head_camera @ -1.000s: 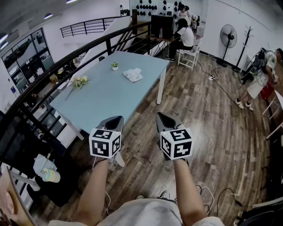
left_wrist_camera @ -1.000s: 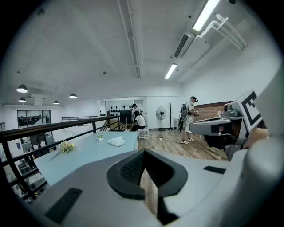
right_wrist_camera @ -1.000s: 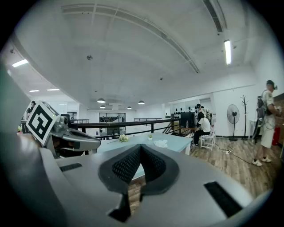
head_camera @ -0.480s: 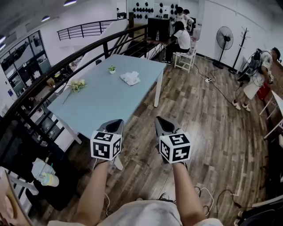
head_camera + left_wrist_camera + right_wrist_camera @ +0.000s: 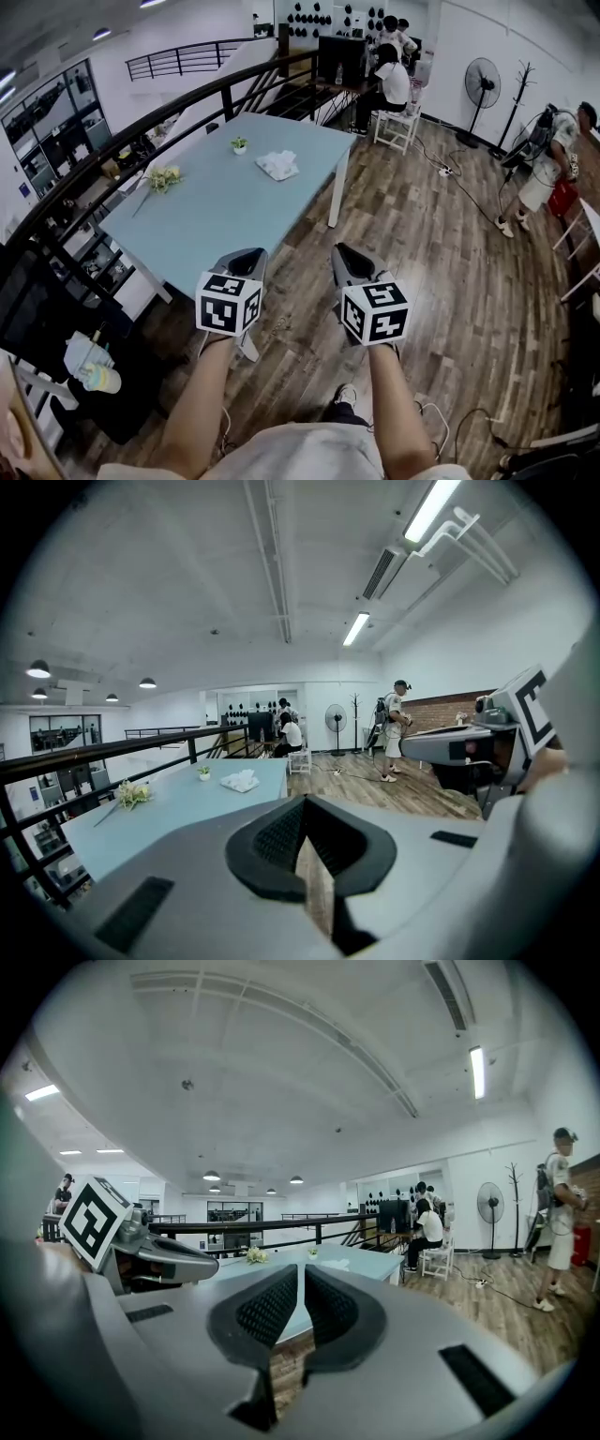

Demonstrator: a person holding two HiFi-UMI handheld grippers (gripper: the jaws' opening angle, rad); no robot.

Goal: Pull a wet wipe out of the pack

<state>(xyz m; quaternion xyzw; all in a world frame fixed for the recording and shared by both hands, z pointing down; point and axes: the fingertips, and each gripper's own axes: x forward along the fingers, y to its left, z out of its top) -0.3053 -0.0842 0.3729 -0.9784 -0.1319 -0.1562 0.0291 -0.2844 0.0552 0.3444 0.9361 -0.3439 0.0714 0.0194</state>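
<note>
Hovering side by side over the wood floor (image 5: 441, 253) just short of the desk's (image 5: 216, 216) near edge, the left claw (image 5: 246, 260) and right claw (image 5: 349, 258) are both closed tight, nothing in them. The wet wipe pack (image 5: 278, 166) sits toward the desk's far end, near a little potted plant (image 5: 240, 144).

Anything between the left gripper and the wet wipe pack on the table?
Only bare blue tabletop lies between the left gripper and the wet wipe pack, in the head view. Flowers and potted plant sit aside.
</note>
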